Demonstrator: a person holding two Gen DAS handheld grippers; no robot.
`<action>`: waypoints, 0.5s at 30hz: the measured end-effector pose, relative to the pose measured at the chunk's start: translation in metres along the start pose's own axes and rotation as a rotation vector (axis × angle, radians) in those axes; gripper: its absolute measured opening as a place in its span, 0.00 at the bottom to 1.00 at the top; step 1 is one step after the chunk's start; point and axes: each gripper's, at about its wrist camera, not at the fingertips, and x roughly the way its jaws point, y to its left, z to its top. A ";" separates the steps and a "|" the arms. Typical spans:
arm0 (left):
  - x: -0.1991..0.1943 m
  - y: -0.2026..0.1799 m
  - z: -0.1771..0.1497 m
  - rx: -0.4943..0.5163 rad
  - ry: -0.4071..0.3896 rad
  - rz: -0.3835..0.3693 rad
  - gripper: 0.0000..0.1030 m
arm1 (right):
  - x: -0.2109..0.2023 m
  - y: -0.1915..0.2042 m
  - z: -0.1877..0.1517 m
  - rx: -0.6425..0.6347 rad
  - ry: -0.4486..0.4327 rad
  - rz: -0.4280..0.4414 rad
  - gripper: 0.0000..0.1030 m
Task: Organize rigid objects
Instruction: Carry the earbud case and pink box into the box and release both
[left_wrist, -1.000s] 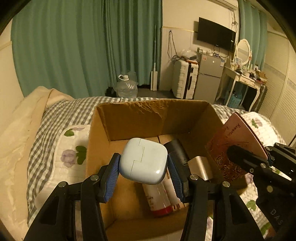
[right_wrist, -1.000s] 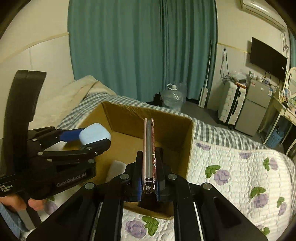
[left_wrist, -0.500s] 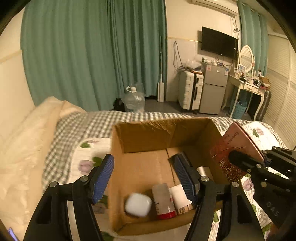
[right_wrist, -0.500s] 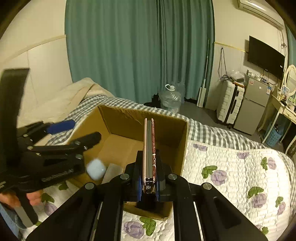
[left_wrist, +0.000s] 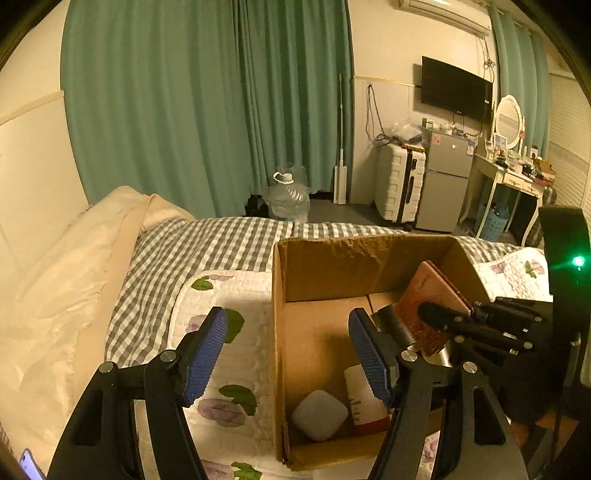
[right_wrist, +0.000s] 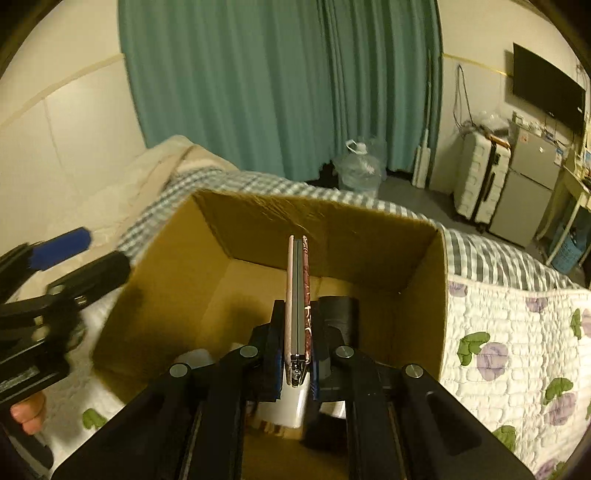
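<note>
An open cardboard box (left_wrist: 354, 266) stands on the bed. A pale blue rounded case (left_wrist: 320, 414) lies at its near left corner, beside a white bottle with a red base (left_wrist: 364, 400) and a black object (left_wrist: 397, 326). My left gripper (left_wrist: 288, 354) is open and empty, above the box's left wall. My right gripper (right_wrist: 297, 332) is shut on a thin pink book (right_wrist: 297, 291), held edge-up over the inside of the box (right_wrist: 424, 295). The book (left_wrist: 432, 302) and the right gripper (left_wrist: 480, 325) also show at the right of the left wrist view.
The box rests on a white floral quilt (left_wrist: 229, 295) over a grey checked cover (left_wrist: 207, 240). A cream blanket (left_wrist: 62, 266) lies at the left. Beyond the bed are green curtains, a water jug (left_wrist: 288, 201), a suitcase and a small fridge.
My left gripper opened and let the pale blue case fall into the box, then drew back and to the left. My right gripper moved the book forward over the box.
</note>
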 end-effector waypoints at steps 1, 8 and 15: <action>0.001 -0.001 -0.001 0.001 -0.001 -0.004 0.69 | 0.002 -0.003 -0.001 0.005 -0.001 -0.018 0.10; -0.019 -0.005 0.001 0.005 -0.021 0.002 0.69 | -0.039 -0.012 0.007 0.052 -0.143 -0.066 0.84; -0.086 0.005 0.017 -0.036 -0.096 -0.002 0.74 | -0.103 0.001 0.011 0.001 -0.208 -0.158 0.93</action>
